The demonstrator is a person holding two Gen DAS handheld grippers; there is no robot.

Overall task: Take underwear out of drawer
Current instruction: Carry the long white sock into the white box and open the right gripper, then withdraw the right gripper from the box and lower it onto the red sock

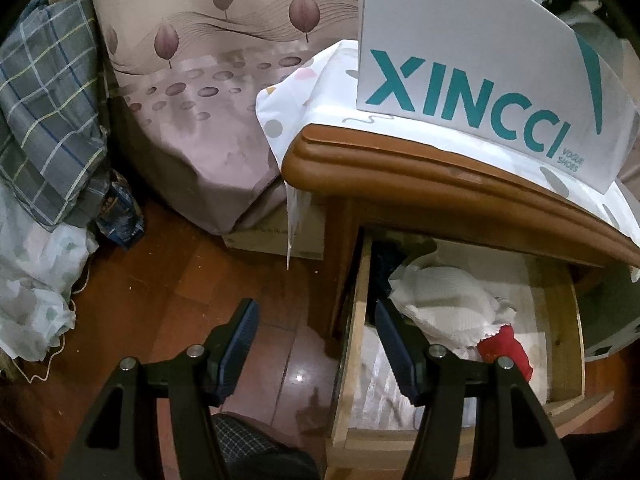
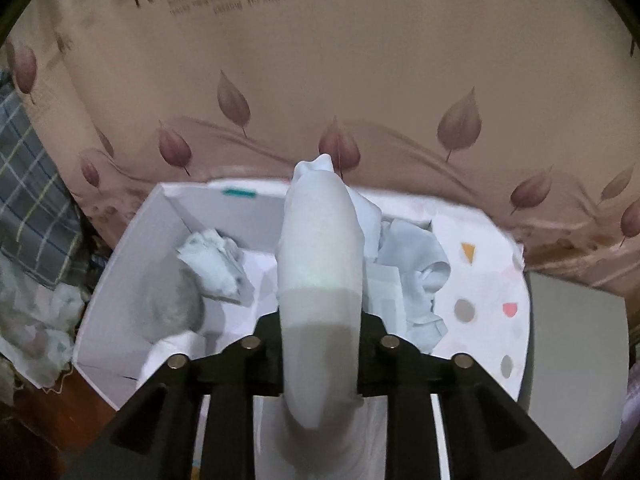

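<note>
Drawer (image 1: pixel 560 320) is open, with white clothes (image 1: pixel 444 304) and a red piece (image 1: pixel 508 346) left inside. Over the white box (image 2: pixel 120 280), right gripper (image 2: pixel 320 340) has a pale underwear (image 2: pixel 320 248) between its jaws. Left gripper (image 1: pixel 316 340) waits wide apart, holding nothing.

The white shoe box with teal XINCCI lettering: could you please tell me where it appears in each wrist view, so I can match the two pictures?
Left wrist view: the white shoe box with teal lettering stands upper right, seen from outside, on the dotted white cloth on the brown wooden nightstand.
Right wrist view: the same box fills lower centre-left, seen from above, open, with pale garments inside.
Shared landmark: the pink leaf-print bedsheet behind it.
</note>
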